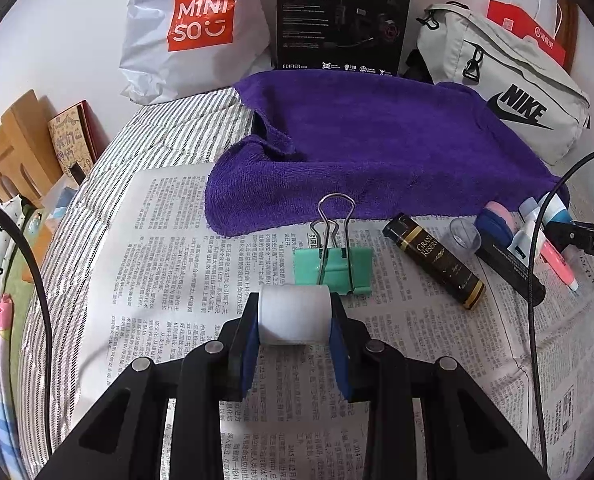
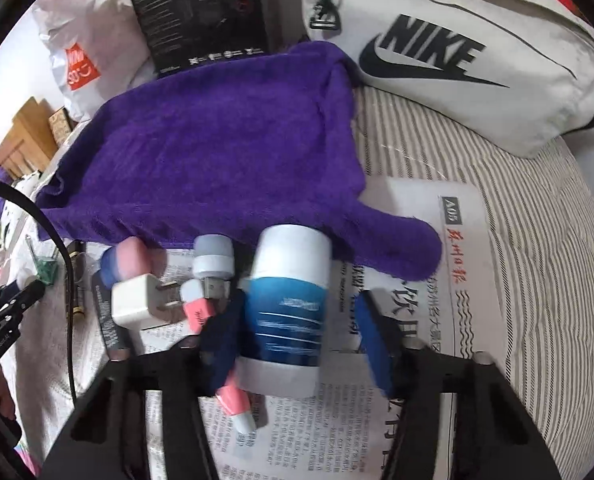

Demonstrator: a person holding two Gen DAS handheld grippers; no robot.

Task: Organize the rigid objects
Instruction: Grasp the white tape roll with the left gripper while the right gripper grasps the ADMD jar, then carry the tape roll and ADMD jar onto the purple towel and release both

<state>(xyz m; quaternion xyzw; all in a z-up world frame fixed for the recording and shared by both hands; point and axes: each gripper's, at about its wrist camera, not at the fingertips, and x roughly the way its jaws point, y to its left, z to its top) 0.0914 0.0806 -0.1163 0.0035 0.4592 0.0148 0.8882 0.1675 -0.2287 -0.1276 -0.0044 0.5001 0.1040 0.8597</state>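
Note:
My left gripper (image 1: 295,305) is shut on a short white cylinder (image 1: 294,314), held just above the newspaper (image 1: 169,240). A green binder clip (image 1: 333,270) lies right behind it. My right gripper (image 2: 297,304) straddles a blue and white bottle (image 2: 287,300) lying on the newspaper; the left pad touches it, while the right pad (image 2: 373,344) stands apart with paper showing in the gap. A pink highlighter (image 2: 233,396) lies under the left finger. Beside the bottle are a white charger plug (image 2: 137,300), a grey-capped small bottle (image 2: 213,258) and a pink and blue piece (image 2: 127,260).
A purple towel (image 1: 377,152) is spread behind the objects. A black and gold tube (image 1: 433,266), a clear cup (image 1: 465,236) and a black bar (image 1: 509,268) lie to the clip's right. A Nike bag (image 2: 457,60), a black box (image 1: 343,16) and a Miniso bag (image 1: 197,28) line the back.

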